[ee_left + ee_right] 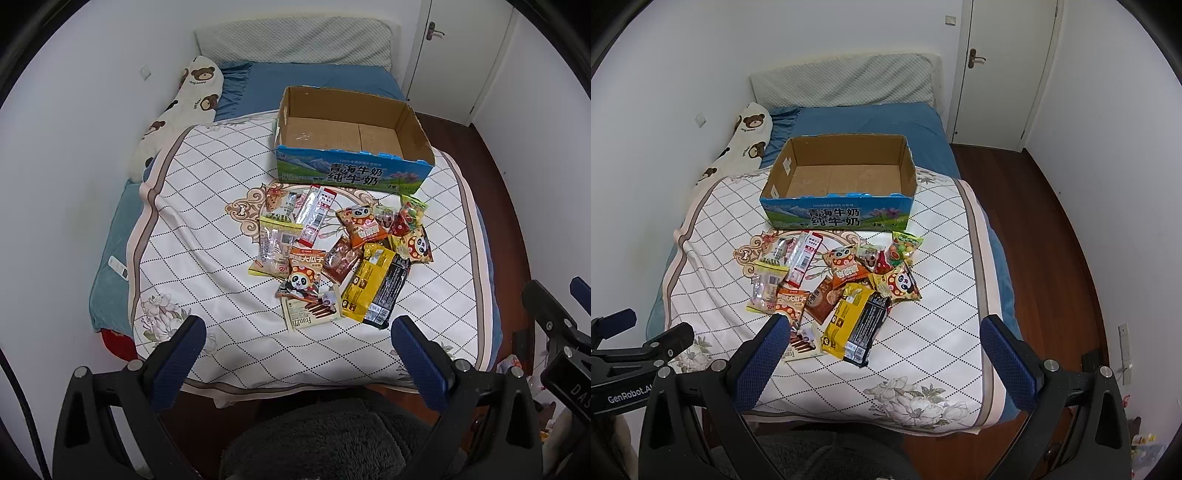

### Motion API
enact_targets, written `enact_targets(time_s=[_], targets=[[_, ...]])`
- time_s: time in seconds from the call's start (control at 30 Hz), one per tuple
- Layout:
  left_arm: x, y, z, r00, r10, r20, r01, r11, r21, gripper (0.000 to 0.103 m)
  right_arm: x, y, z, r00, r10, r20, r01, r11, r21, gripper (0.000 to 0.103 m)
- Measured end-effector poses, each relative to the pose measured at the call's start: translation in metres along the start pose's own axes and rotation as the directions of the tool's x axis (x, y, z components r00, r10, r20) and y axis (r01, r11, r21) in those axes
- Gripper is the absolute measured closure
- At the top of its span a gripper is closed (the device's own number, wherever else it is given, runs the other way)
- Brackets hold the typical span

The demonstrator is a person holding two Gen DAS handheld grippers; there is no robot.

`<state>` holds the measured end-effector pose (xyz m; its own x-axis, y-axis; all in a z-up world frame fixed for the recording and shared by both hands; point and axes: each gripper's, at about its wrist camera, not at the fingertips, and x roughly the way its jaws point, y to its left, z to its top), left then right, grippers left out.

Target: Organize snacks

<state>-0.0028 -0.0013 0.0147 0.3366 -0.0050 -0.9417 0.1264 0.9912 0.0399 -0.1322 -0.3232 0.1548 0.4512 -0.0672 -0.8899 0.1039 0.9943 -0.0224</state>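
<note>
Left tool: I see my left tool [298, 334] in the lower centre of the left wrist view, its two blue-padded fingers [177, 363] spread wide apart with nothing between them, hanging above the near edge of the bed.
Right tool: my right tool [884, 332] sits in the lower centre of the right wrist view, blue-padded fingers likewise wide apart and empty; its left pad overlaps the near end of the pile in the picture, but I cannot tell any contact.
Snacks: the heap of colourful foil and plastic snack packets [340, 251] [834, 291] lies in the middle of both frames, on the bed just in front of the box, packets overlapping each other.
Near packets: a long yellow wrapper [364, 284] [846, 317] lies beside a black one [389, 291] at the lower right of the heap; a white Franzzi wafer packet [308, 314] is at its lower edge.
Box: the open brown cardboard carton with a blue-and-green printed milk front [354, 173] [838, 216] stands above the heap in the frame, its inside showing only bare cardboard.
Bed: a white quilt with a black diamond grid and flower prints [207, 229] [942, 295] covers the near part; a blue sheet [295, 81] shows beyond the box.
Upper left: a cream pillow printed with brown bears [177, 107] [746, 140] lies along the wall.
Upper right: a white door with a metal handle [461, 44] [1008, 66].
</note>
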Motion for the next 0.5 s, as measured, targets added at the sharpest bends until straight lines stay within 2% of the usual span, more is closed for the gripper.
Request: enact_targets(time_s=[0.5], targets=[[-0.0052, -0.0042, 0.0008, 1.0, -0.01, 0.014, 0.01, 1.0, -0.005, 0.0, 0.0013, -0.0025, 0.0003, 1.0, 0.001, 0.004, -0.001, 1.0, 0.004, 0.0]])
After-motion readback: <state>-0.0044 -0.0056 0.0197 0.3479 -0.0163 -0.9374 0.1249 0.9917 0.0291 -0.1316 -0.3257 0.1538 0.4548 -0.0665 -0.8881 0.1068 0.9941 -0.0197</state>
